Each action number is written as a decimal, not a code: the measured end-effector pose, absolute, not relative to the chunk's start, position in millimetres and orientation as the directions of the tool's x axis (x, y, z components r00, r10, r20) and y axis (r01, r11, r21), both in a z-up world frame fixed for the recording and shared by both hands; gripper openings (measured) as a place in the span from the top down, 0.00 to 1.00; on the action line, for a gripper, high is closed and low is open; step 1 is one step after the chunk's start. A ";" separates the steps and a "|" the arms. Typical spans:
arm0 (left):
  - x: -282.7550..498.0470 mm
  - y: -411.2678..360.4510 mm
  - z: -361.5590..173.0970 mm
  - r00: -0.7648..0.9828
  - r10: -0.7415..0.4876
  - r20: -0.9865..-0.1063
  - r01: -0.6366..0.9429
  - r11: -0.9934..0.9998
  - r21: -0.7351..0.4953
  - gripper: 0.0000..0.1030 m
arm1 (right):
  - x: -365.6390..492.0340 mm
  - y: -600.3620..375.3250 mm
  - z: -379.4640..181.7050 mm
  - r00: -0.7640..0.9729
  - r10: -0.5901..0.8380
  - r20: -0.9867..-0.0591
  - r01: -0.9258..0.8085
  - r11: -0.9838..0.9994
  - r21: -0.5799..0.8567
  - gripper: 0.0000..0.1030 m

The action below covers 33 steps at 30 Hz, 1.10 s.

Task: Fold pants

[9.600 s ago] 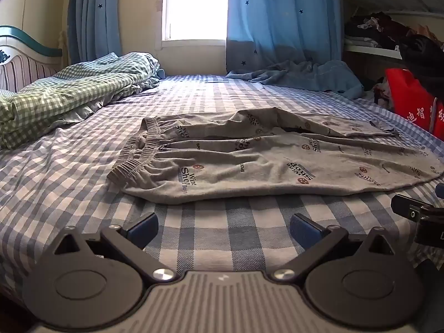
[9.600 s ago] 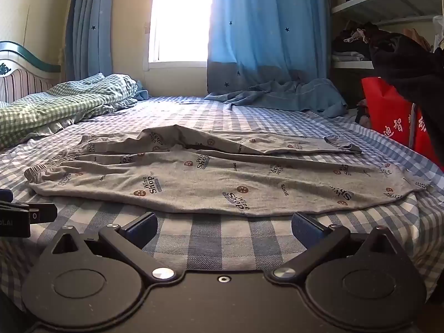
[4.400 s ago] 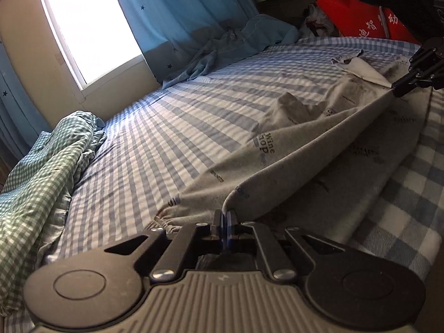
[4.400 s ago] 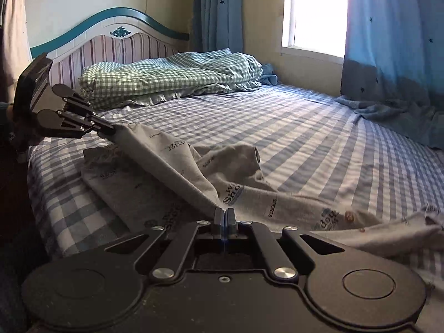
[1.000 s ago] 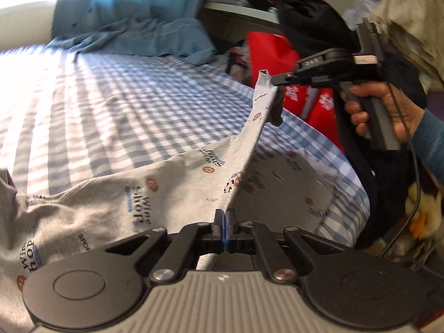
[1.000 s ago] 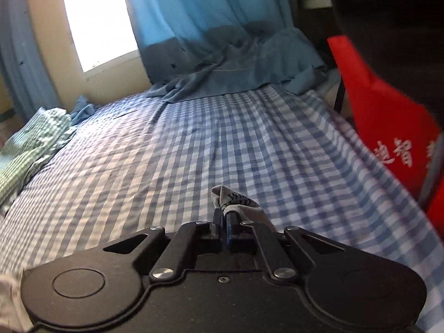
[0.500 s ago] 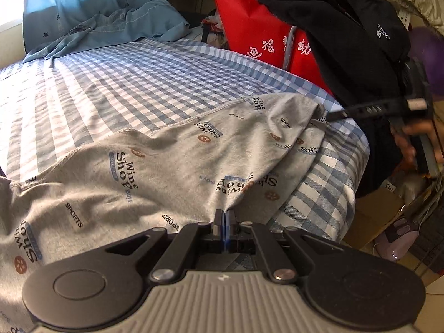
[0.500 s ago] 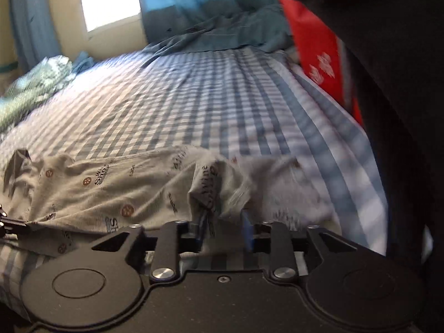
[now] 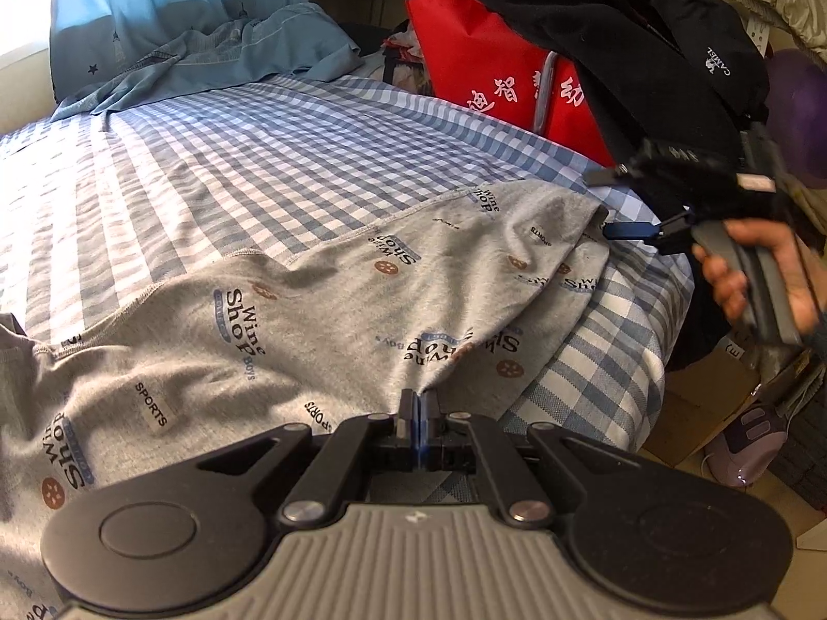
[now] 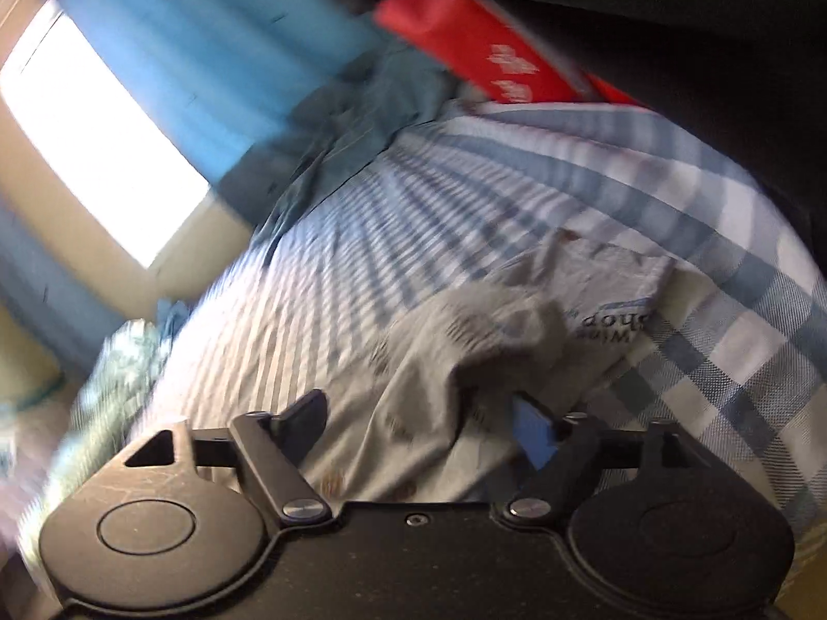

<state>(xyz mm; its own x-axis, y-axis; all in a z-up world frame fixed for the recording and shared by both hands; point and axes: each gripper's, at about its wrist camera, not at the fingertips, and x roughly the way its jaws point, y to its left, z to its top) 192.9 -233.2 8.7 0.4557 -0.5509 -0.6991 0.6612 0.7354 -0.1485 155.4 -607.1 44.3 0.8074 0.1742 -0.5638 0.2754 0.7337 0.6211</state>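
We pinch the pants (image 9: 331,310) in the left gripper (image 9: 417,405), right gripper (image 10: 418,413) released at 2 o'clock; next, fold crosswise.

1. The pants (image 9: 320,310) lie on the bed (image 9: 217,155), reaching its right edge.
2. The left gripper (image 9: 417,408) sits at the pants' near edge.
3. The right gripper (image 9: 620,201) is just beside their far right corner.
4. A bag (image 9: 480,67) stands right of the bed.
5. A curtain (image 9: 155,5) hangs at the far left.
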 end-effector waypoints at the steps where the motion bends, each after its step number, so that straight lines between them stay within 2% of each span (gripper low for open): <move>1: 193.2 -233.2 8.9 0.456 -0.551 -0.699 0.659 0.737 -0.151 1.00 | 162.1 -616.9 40.9 0.807 0.167 -0.566 0.318 0.686 0.655 0.18; 2: 193.2 -233.3 9.2 0.457 -0.551 -0.698 0.657 0.738 -0.152 1.00 | 168.4 -625.2 37.7 0.809 0.167 -0.564 0.346 0.640 0.686 0.20; 4: 192.5 -233.4 9.5 0.462 -0.551 -0.695 0.655 0.740 -0.151 1.00 | 179.1 -638.8 32.5 0.802 0.146 -0.580 0.415 0.563 0.715 0.41; 5: 192.0 -233.3 9.5 0.464 -0.551 -0.694 0.654 0.742 -0.151 1.00 | 184.5 -643.0 31.5 0.793 0.128 -0.596 0.448 0.540 0.713 0.69; 6: 191.5 -233.3 9.7 0.467 -0.551 -0.692 0.651 0.743 -0.152 1.00 | 192.1 -647.0 31.5 0.779 0.110 -0.617 0.479 0.529 0.700 0.89; 8: 190.1 -233.3 11.1 0.472 -0.552 -0.687 0.649 0.745 -0.153 1.00 | 203.7 -647.9 37.2 0.769 0.082 -0.634 0.494 0.553 0.671 0.95; 11: 187.9 -233.8 14.4 0.485 -0.559 -0.673 0.649 0.745 -0.151 1.00 | 218.4 -640.6 60.8 0.798 0.089 -0.596 0.409 0.645 0.646 0.97; 13: 187.3 -235.1 16.7 0.486 -0.569 -0.663 0.653 0.741 -0.158 1.00 | 222.1 -632.7 85.3 0.837 0.094 -0.538 0.316 0.721 0.617 0.97; 17: 184.0 -240.4 16.1 0.484 -0.588 -0.648 0.669 0.726 -0.159 1.00 | 209.5 -613.3 128.1 0.899 0.026 -0.438 0.169 0.901 0.400 0.97; 19: 182.1 -244.2 12.3 0.473 -0.589 -0.655 0.681 0.716 -0.152 1.00 | 199.8 -614.1 122.2 0.891 -0.018 -0.453 0.182 0.929 0.322 0.97; 23: 177.6 -252.6 1.1 0.451 -0.579 -0.679 0.705 0.698 -0.127 1.00 | 182.2 -632.8 67.6 0.811 -0.101 -0.576 0.300 0.917 0.262 0.97; 26: 174.4 -255.8 -4.2 0.451 -0.567 -0.689 0.712 0.694 -0.105 1.00 | 167.9 -647.6 27.4 0.769 -0.108 -0.630 0.375 0.875 0.307 0.97; 30: 174.0 -256.9 -3.7 0.454 -0.568 -0.686 0.713 0.694 -0.103 1.00 | 161.2 -650.1 21.3 0.789 -0.105 -0.605 0.375 0.863 0.339 0.97; 33: 174.4 -257.4 -3.7 0.459 -0.569 -0.683 0.706 0.700 -0.108 1.00 | 168.6 -643.4 47.1 0.842 -0.110 -0.528 0.305 0.904 0.298 0.97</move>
<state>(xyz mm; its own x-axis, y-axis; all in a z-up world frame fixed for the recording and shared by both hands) 174.4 -257.4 -3.7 0.4588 -0.5688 -0.6826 0.7062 0.6997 -0.1083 168.6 -643.4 47.1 0.8419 -0.1095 -0.5285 0.3049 0.9045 0.2983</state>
